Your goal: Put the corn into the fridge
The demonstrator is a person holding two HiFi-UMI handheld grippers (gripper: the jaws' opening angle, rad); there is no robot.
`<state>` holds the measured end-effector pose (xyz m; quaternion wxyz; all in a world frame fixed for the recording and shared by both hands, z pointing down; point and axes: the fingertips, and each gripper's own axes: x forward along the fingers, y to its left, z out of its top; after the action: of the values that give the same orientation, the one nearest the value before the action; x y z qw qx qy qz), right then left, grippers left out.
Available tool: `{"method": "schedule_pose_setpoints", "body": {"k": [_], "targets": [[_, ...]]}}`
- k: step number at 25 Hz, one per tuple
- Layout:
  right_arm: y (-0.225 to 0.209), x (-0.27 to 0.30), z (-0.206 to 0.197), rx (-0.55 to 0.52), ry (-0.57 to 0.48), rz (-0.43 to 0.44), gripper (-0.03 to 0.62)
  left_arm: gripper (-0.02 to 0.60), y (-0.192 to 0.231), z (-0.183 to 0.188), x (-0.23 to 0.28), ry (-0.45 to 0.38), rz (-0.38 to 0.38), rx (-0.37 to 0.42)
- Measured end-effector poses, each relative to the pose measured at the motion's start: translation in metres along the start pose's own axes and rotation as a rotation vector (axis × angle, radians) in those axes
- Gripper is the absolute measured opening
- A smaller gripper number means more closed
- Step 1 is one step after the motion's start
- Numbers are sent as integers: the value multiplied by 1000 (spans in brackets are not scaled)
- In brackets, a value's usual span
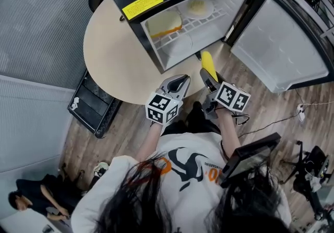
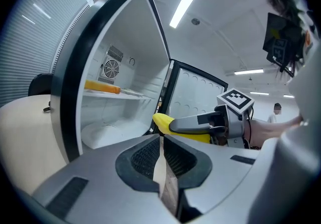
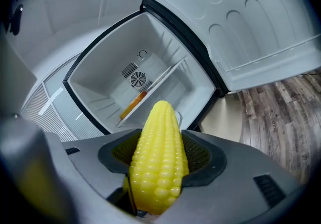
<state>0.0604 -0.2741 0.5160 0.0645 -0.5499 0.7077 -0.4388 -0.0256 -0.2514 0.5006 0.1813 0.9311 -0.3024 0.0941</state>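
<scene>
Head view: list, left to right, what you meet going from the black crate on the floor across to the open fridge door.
black crate → left gripper → corn → fridge door

left claw (image 2: 161, 140): jaws together, empty | right claw (image 3: 161, 141): clamped on corn (image 3: 159, 117) (both side by side, tilted slightly down)
</scene>
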Motion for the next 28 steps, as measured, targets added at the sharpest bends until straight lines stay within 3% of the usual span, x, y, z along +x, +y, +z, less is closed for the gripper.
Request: {"method": "schedule_pose_setpoints", "body": {"k": [16, 24, 28], "targets": [[-64, 80, 52, -97, 131, -16, 256, 18, 22, 18, 79, 16, 71, -17], [-89, 133, 50, -136, 219, -47, 256, 18, 39, 17, 93, 23, 129, -49], [-97, 156, 50, -224, 242, -82, 256, 18, 47, 18, 96, 25, 152, -58]]}}
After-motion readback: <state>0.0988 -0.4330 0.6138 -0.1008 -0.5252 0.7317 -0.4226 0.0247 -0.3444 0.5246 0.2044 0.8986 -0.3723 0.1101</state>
